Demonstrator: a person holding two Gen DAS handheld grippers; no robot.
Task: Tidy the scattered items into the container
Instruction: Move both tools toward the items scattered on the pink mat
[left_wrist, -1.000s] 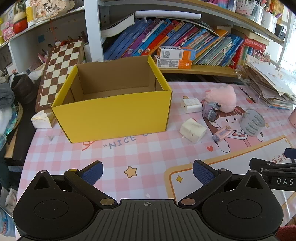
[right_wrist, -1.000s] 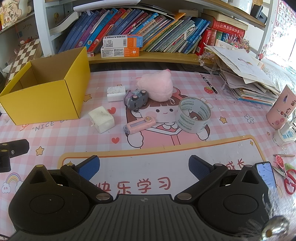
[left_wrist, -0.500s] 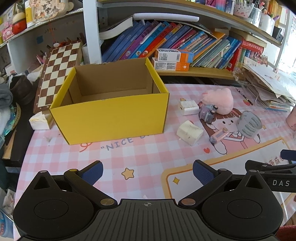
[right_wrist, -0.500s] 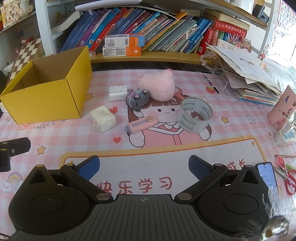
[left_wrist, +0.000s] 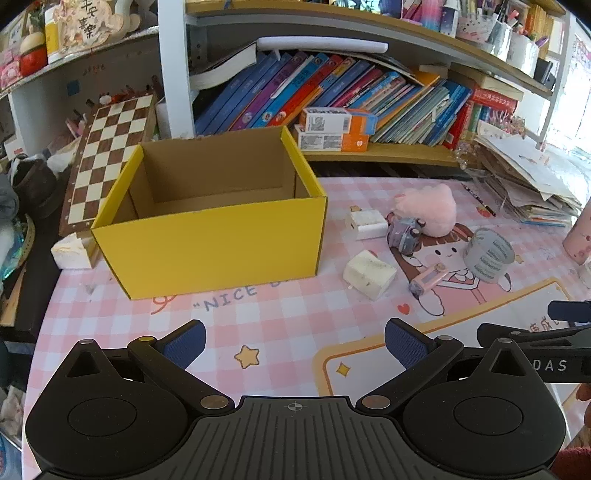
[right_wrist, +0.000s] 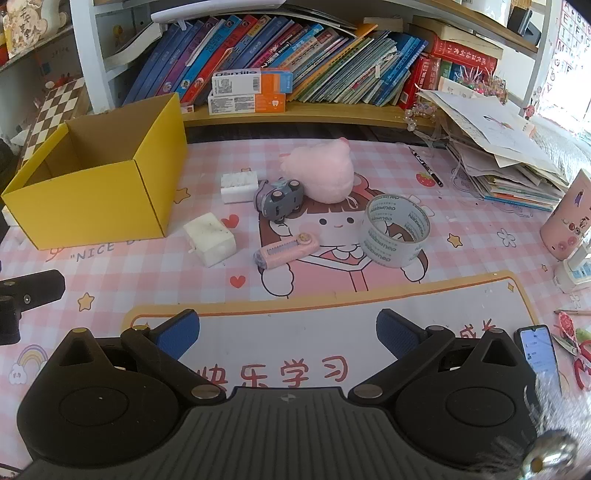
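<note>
An open, empty yellow cardboard box (left_wrist: 207, 236) (right_wrist: 92, 199) stands on the pink checked mat. To its right lie a pink plush toy (right_wrist: 319, 177), a grey toy car (right_wrist: 279, 199), a white ridged block (right_wrist: 239, 186), a cream block (right_wrist: 209, 243), a pink utility knife (right_wrist: 286, 250) and a roll of clear tape (right_wrist: 397, 230). The same items show in the left wrist view, the cream block (left_wrist: 369, 275) nearest the box. My left gripper (left_wrist: 293, 341) is open and empty in front of the box. My right gripper (right_wrist: 286, 332) is open and empty, short of the knife.
A low bookshelf (right_wrist: 295, 110) runs along the back. A chessboard (left_wrist: 107, 158) leans left of the box. A paper stack (right_wrist: 498, 155), a pink cup (right_wrist: 569, 221), a phone (right_wrist: 539, 350) and scissors (right_wrist: 572, 339) lie at the right.
Both grippers have drawn back slightly from the table items; the box and items look a little farther away. Nothing was picked up and both stay open.
</note>
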